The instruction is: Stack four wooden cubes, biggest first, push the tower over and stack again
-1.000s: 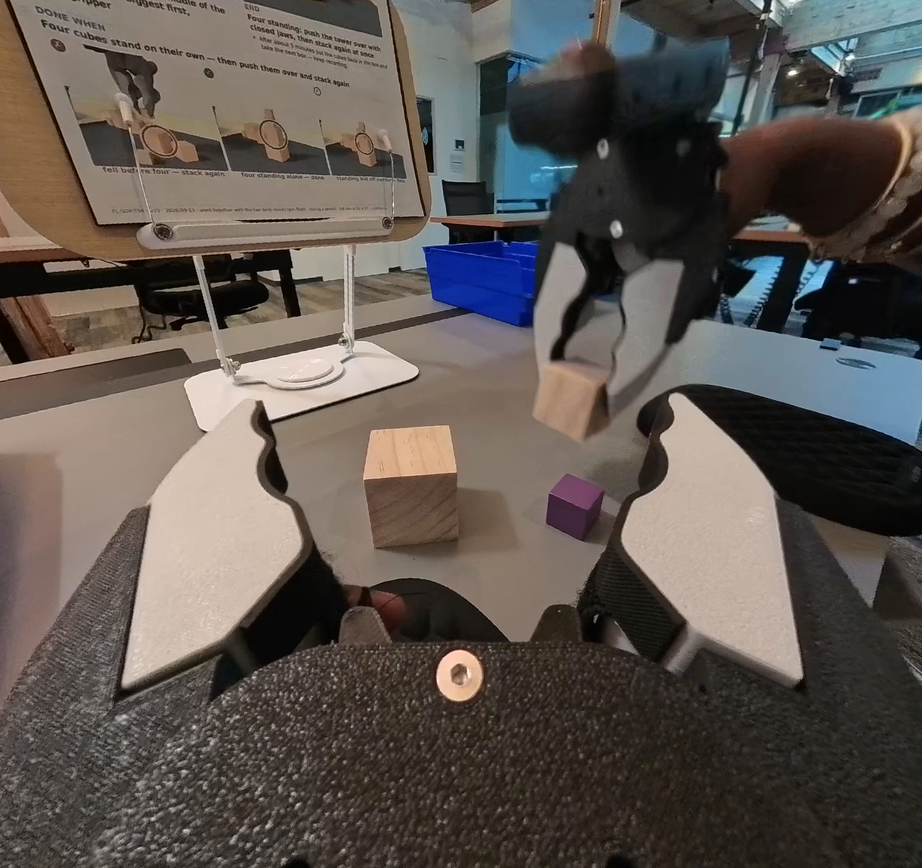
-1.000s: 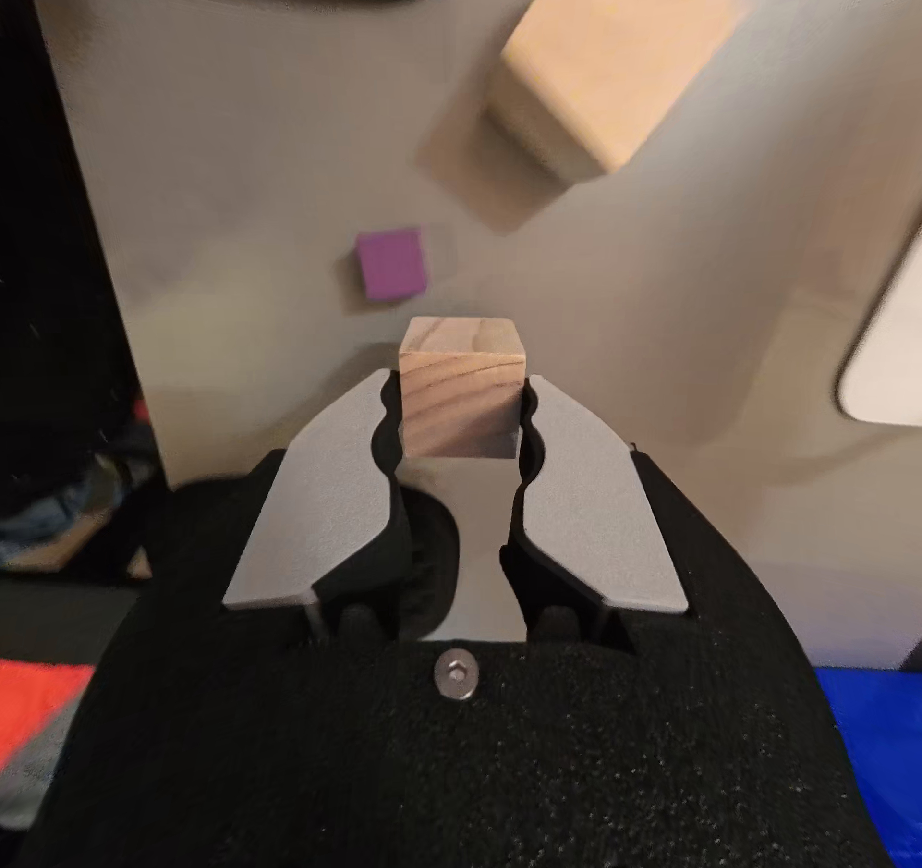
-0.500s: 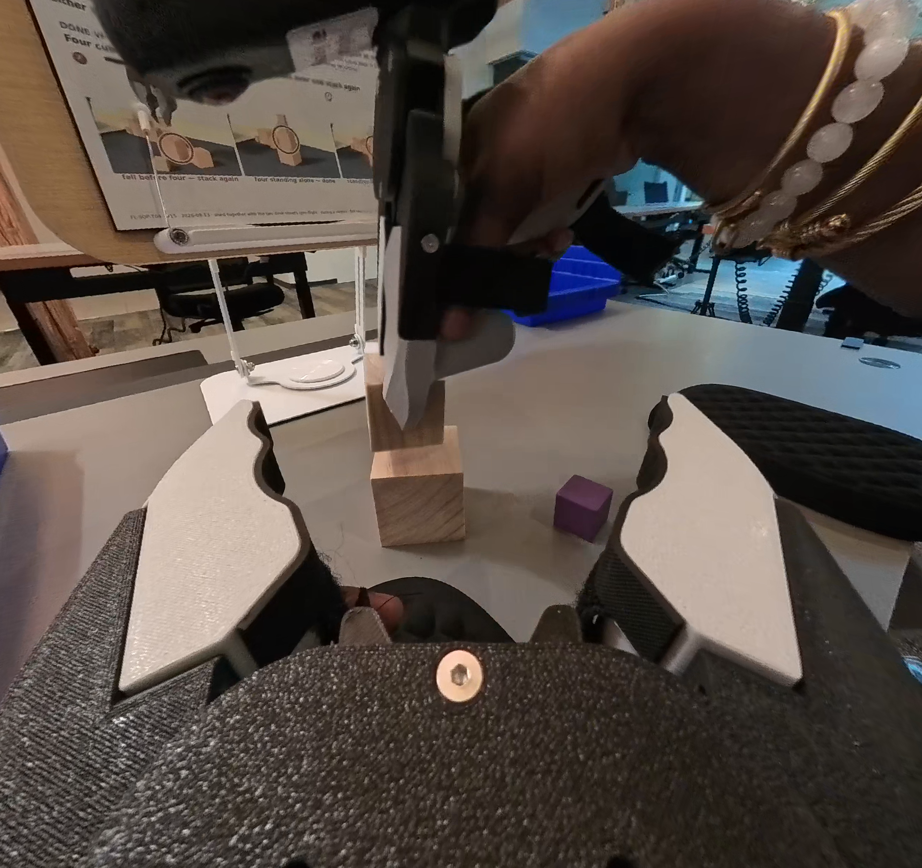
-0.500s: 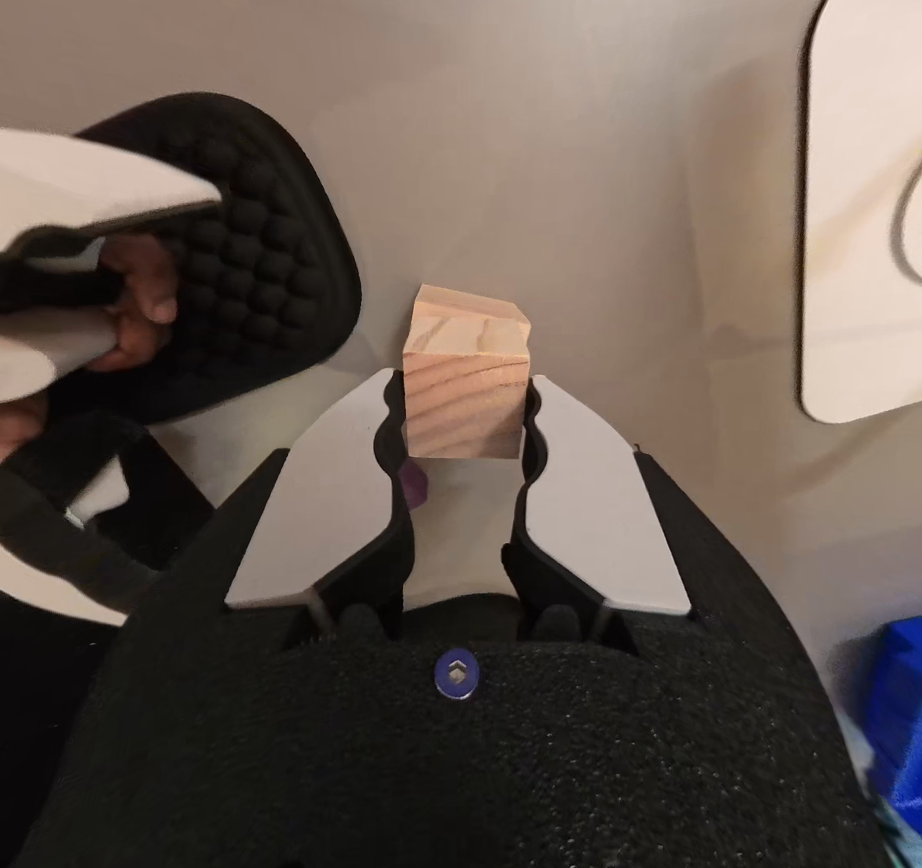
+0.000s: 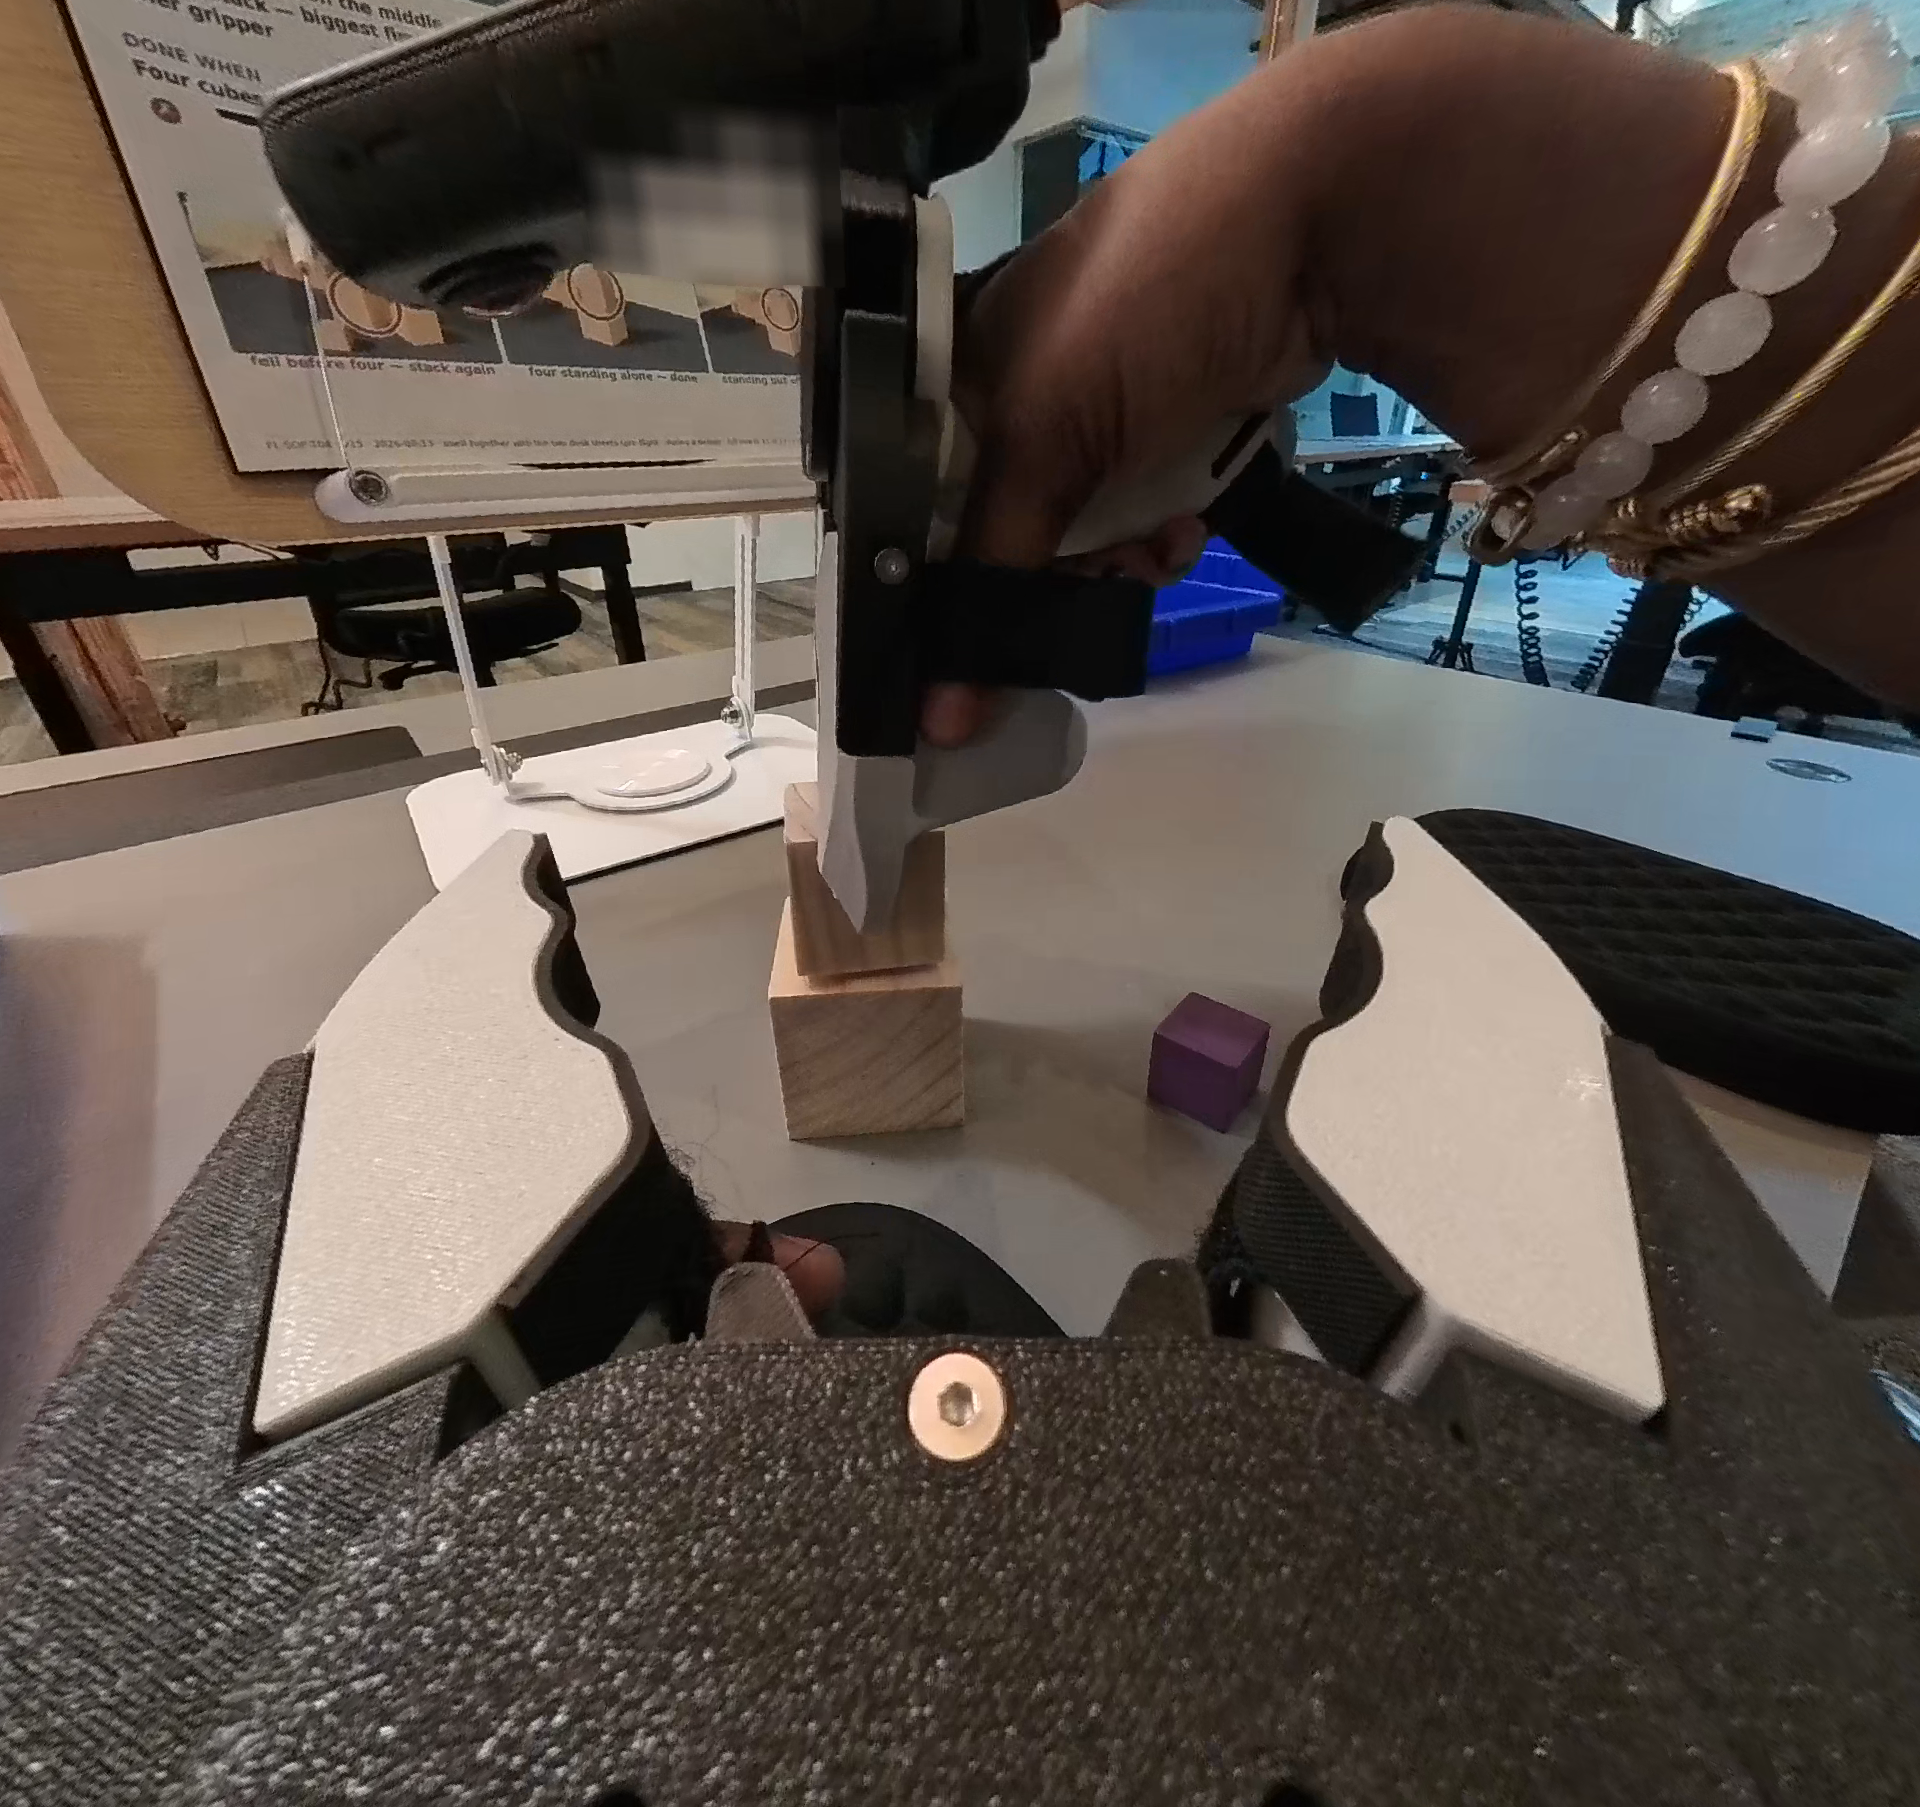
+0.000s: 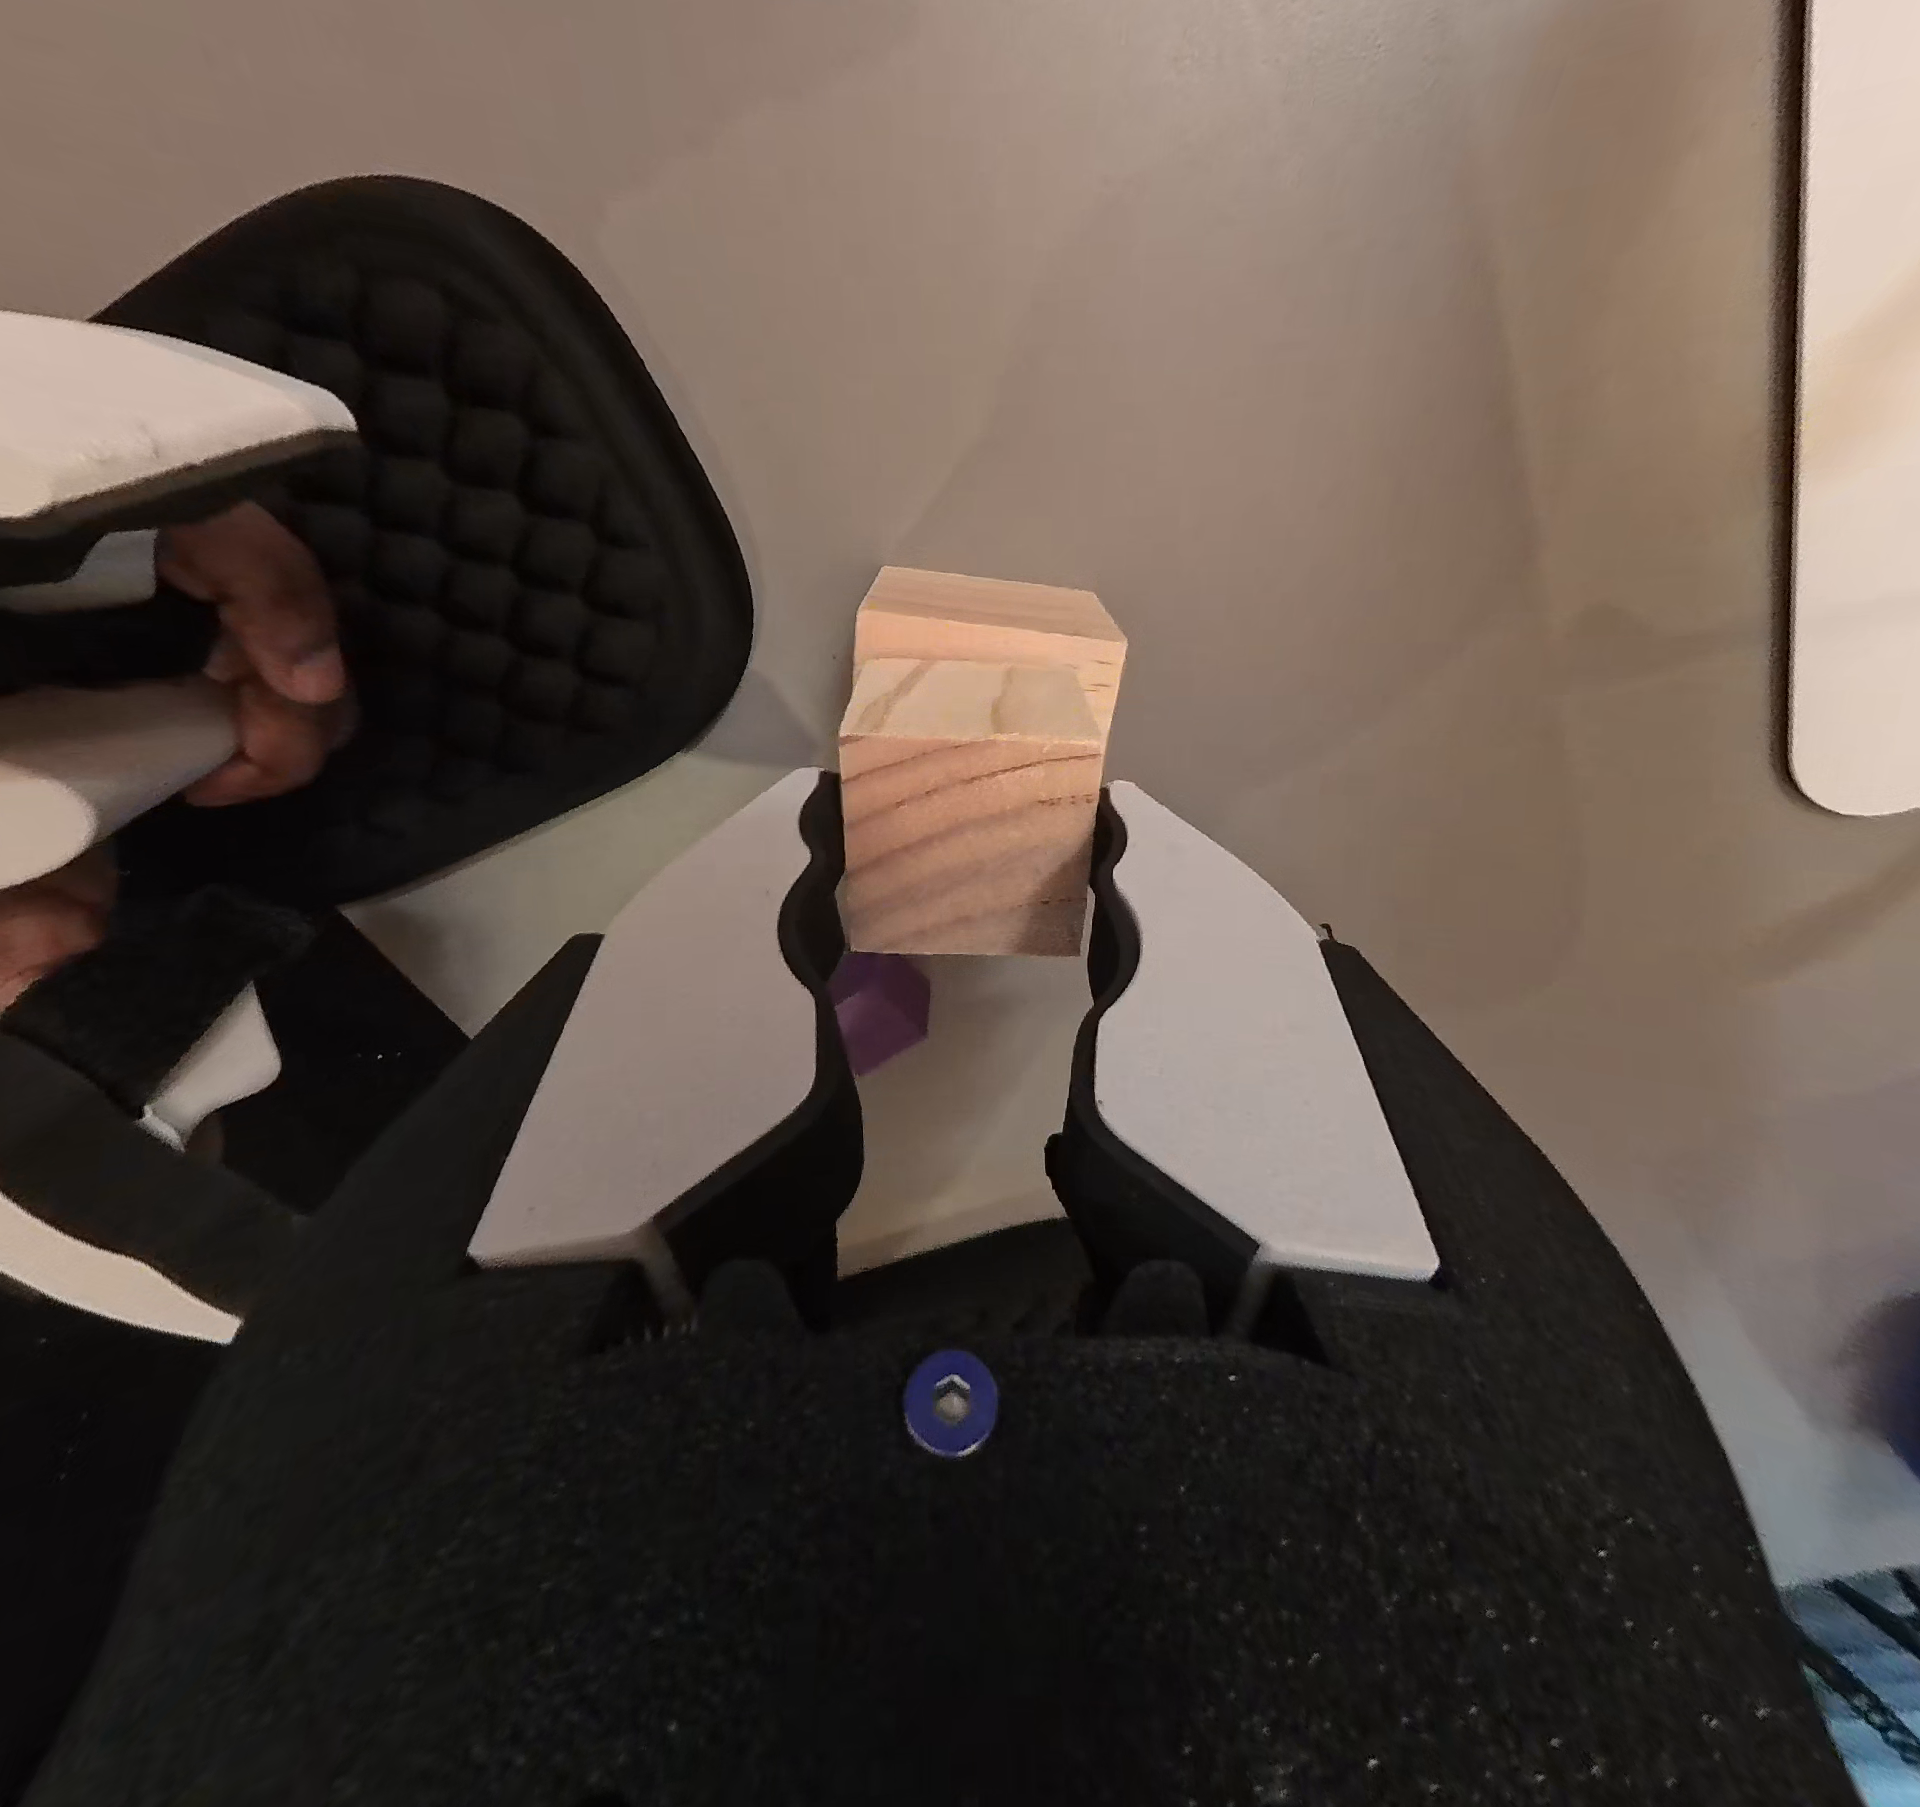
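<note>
R gripper is clamping the smaller wood cube, which a sec ago was up in the air and is now sitting on the bigger wood cube. L gripper is hanging wide open w/ nothing in it; purple cube is lying beside the stack.

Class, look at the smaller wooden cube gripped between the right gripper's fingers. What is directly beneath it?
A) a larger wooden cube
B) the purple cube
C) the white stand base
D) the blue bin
A: the smaller wooden cube in the right gripper sits on the larger wooden cube; the purple cube stands apart.
</note>
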A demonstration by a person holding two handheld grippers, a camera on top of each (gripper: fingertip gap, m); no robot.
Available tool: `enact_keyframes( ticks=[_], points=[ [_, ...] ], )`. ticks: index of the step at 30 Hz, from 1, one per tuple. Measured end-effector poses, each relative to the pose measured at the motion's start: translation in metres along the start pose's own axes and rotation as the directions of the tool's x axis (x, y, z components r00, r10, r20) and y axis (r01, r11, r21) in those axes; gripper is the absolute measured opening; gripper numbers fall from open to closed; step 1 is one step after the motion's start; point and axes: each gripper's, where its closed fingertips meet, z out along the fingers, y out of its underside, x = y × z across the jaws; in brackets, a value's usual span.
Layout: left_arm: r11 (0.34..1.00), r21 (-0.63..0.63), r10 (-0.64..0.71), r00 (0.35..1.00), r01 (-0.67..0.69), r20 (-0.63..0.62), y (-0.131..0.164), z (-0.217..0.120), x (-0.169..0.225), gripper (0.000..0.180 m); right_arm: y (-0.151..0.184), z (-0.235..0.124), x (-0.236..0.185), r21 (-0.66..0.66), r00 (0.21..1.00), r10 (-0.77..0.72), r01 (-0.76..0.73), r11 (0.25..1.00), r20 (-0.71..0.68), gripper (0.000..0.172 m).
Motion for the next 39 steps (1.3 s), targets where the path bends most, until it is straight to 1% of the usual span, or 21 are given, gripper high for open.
enact_keyframes(
  ticks=[5,7,10,15,16,18,20,22,24,25,27,29,31,32,35,39],
  points=[
    [1.0,0.004,-0.003,1.0,0.003,0.0,-0.001,0.0,0.0,0.137,0.001,0.002,0.002,0.001,1.0,0.009,-0.009,1.0,0.0,0.045],
    [1.0,0.004,-0.006,1.0,0.006,0.001,-0.001,0.0,-0.001,0.137,0.001,0.002,0.006,0.003,1.0,0.012,-0.012,1.0,-0.021,0.045],
    [1.0,0.008,-0.014,1.0,0.014,0.0,-0.001,-0.001,-0.001,0.137,0.0,0.001,0.006,0.008,1.0,0.006,-0.006,1.0,-0.027,0.06],
    [1.0,0.011,-0.013,1.0,0.013,-0.003,-0.001,-0.001,-0.001,0.137,0.0,-0.008,0.003,0.044,0.999,-0.012,0.014,0.999,-0.039,0.075],
    [1.0,0.013,-0.011,1.0,0.011,-0.004,-0.002,-0.001,0.0,0.137,0.0,-0.013,0.003,0.068,0.998,-0.027,0.03,0.997,-0.05,0.079],
    [1.0,0.015,-0.008,1.0,0.008,-0.006,-0.002,-0.001,0.0,0.138,0.005,-0.025,0.0,0.119,0.992,-0.102,0.11,0.987,-0.071,0.086],
    [1.0,0.013,-0.011,1.0,0.011,-0.003,-0.002,-0.001,-0.001,0.14,0.022,-0.034,0.0,0.119,0.976,-0.192,0.204,0.972,-0.101,0.093],
    [1.0,0.011,-0.017,1.0,0.017,-0.01,-0.001,-0.001,0.0,0.143,0.043,-0.038,0.0,0.098,0.955,-0.274,0.284,0.954,-0.111,0.093],
    [1.0,0.008,-0.016,1.0,0.016,-0.011,-0.001,-0.001,0.0,0.143,0.062,-0.034,-0.007,0.089,0.929,-0.363,0.369,0.925,-0.077,0.089],
    [1.0,0.006,-0.014,1.0,0.014,-0.013,-0.001,0.0,0.0,0.144,0.071,-0.03,-0.014,0.096,0.908,-0.417,0.419,0.903,-0.04,0.086],
    [1.0,0.0,-0.009,1.0,0.009,-0.015,0.0,0.0,0.001,0.144,0.087,-0.016,-0.029,0.1,0.853,-0.52,0.515,0.851,0.039,0.069],
    [1.0,-0.002,-0.006,1.0,0.006,-0.013,0.0,0.0,0.001,0.144,0.098,0.003,-0.029,0.05,0.815,-0.577,0.575,0.817,0.046,0.068],
    [1.0,-0.002,-0.006,1.0,0.006,-0.01,0.0,0.0,0.001,0.143,0.101,0.019,-0.024,0.003,0.793,-0.608,0.608,0.794,0.02,0.066],
    [1.0,-0.002,-0.006,1.0,0.006,-0.01,0.0,0.0,0.001,0.143,0.1,0.026,-0.024,0.004,0.784,-0.62,0.62,0.785,0.02,0.065],
    [1.0,0.0,-0.006,1.0,0.006,-0.011,0.0,0.0,0.001,0.143,0.094,0.036,-0.033,0.061,0.764,-0.644,0.641,0.765,0.047,0.052],
    [1.0,0.003,-0.013,1.0,0.013,-0.014,0.0,0.0,0.001,0.142,0.093,0.042,-0.032,0.059,0.759,-0.65,0.647,0.76,0.047,0.047]
  ],
)
